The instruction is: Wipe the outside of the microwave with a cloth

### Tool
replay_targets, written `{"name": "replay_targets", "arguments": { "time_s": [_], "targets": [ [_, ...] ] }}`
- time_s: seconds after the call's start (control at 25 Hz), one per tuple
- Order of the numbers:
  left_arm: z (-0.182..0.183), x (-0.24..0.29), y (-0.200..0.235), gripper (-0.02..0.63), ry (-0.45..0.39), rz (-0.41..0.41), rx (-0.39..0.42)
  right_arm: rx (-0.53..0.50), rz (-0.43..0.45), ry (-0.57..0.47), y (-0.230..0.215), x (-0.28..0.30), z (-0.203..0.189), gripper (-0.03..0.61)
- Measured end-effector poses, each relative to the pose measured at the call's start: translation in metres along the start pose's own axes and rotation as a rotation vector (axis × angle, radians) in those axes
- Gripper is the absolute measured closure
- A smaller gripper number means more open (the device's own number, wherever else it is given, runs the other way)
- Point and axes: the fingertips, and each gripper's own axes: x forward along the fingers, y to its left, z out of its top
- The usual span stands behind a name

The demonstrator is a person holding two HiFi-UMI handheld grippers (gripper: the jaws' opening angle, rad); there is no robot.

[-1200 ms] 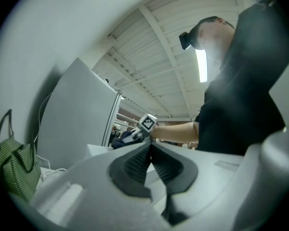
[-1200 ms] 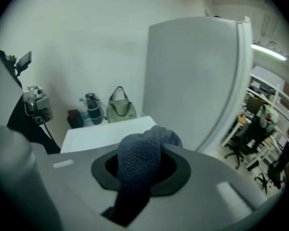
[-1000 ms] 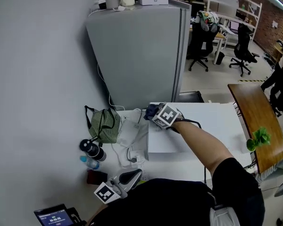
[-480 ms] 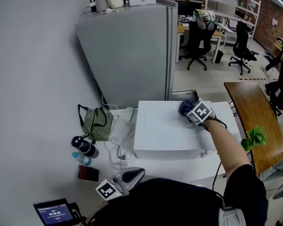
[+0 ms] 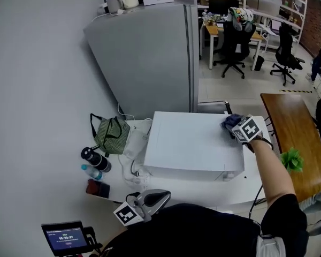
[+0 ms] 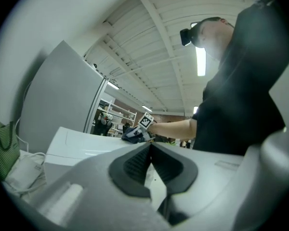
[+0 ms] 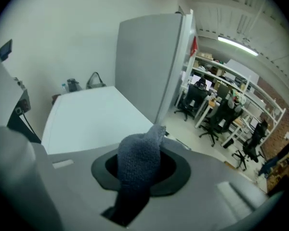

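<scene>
Right hand-held gripper (image 5: 242, 128): clamped on blue cloth (image 7: 140, 153), at far right corner of microwave (image 5: 192, 146) top. Left hand-held gripper (image 6: 151, 161): jaws together, empty, low. Top being wiped, judging by contact; share remaining indeterminable.

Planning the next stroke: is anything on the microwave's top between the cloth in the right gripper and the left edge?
Nothing visible: the microwave top is bare from the cloth in the right gripper to its left edge. The green bag sits beyond that edge.
</scene>
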Motion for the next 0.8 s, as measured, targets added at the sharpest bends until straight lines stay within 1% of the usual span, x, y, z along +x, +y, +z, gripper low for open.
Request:
{"name": "replay_targets", "arguments": {
  "time_s": [0.08,0.16,0.28,0.36,0.4,0.52,0.64,0.72,0.8],
  "targets": [
    [0.001,-0.014,0.004,0.611,-0.009,-0.004,0.005,-0.043,0.088,-0.093,0.055,0.006,0.050,0.501],
    [0.004,-0.037,0.010,0.611,-0.019,-0.010,0.004,-0.096,0.168,-0.142,0.121,0.020,0.100,0.500],
    [0.012,-0.079,0.021,0.611,-0.036,-0.015,0.014,-0.181,0.242,-0.133,0.207,0.059,0.154,0.500],
    [0.014,-0.106,0.029,0.611,-0.039,-0.014,0.013,-0.222,0.272,-0.107,0.250,0.090,0.178,0.500],
    [0.014,-0.117,0.033,0.611,-0.041,-0.014,0.003,-0.228,0.273,-0.090,0.265,0.104,0.187,0.500],
    [0.010,-0.139,0.038,0.611,-0.036,-0.037,-0.026,-0.226,0.228,-0.020,0.285,0.137,0.193,0.500],
    [0.013,-0.142,0.038,0.611,-0.028,-0.058,-0.020,-0.210,0.206,0.020,0.284,0.137,0.187,0.500],
    [0.017,-0.135,0.033,0.611,-0.020,-0.062,-0.005,-0.199,0.200,0.045,0.271,0.125,0.169,0.500],
    [0.017,-0.120,0.023,0.611,-0.014,-0.068,0.012,-0.180,0.168,0.060,0.239,0.107,0.137,0.500]
  ]
}}
